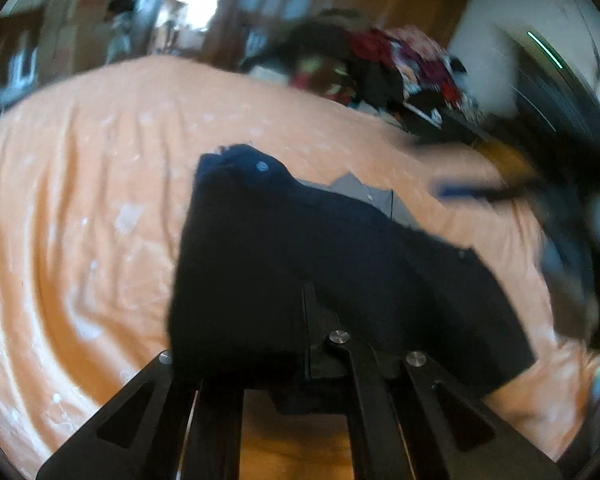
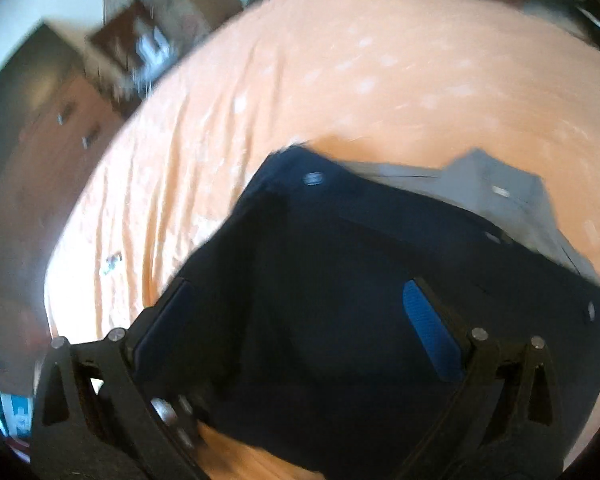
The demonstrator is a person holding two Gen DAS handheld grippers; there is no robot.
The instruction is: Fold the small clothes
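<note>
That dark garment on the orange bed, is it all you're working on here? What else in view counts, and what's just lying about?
Part of the job:
- dark garment
- grey garment lying under it
- left gripper, shut on the dark garment
- right gripper, open over it

Just lying about:
- pile of clothes beyond the orange bed
- wooden dresser

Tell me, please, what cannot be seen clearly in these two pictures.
- Left wrist view: the left gripper tips are hidden under the dark garment, so its jaws cannot be judged.
- Left wrist view: the right gripper is smeared by motion blur.
- Both views: the grey garment is mostly covered by the dark one.
- Left wrist view: the clothes pile beyond the orange bedsheet is too blurred to sort.
</note>
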